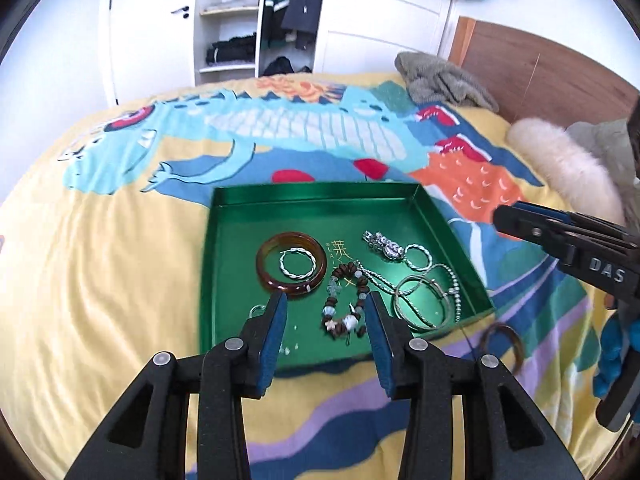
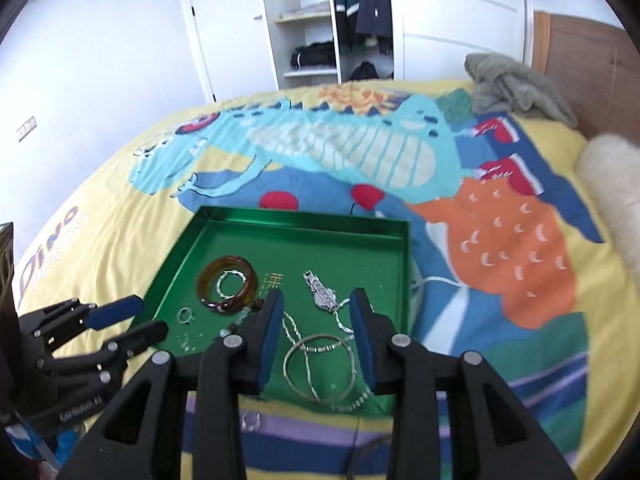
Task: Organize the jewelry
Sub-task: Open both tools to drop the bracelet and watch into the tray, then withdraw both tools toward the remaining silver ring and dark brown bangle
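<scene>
One green tray (image 1: 320, 208); two tools (image 1: 326, 306)

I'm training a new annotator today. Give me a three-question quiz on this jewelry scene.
1. True or false: the silver twisted ring lies inside the amber bangle.
2. Which piece lies outside the green tray, on the bedspread? A) beaded bracelet B) second brown bangle C) silver watch
3. Fill in: the left gripper and right gripper hold ____.

Key: 1 true; 2 B; 3 nothing, both sets of fingers stand apart and empty above the tray.
</scene>
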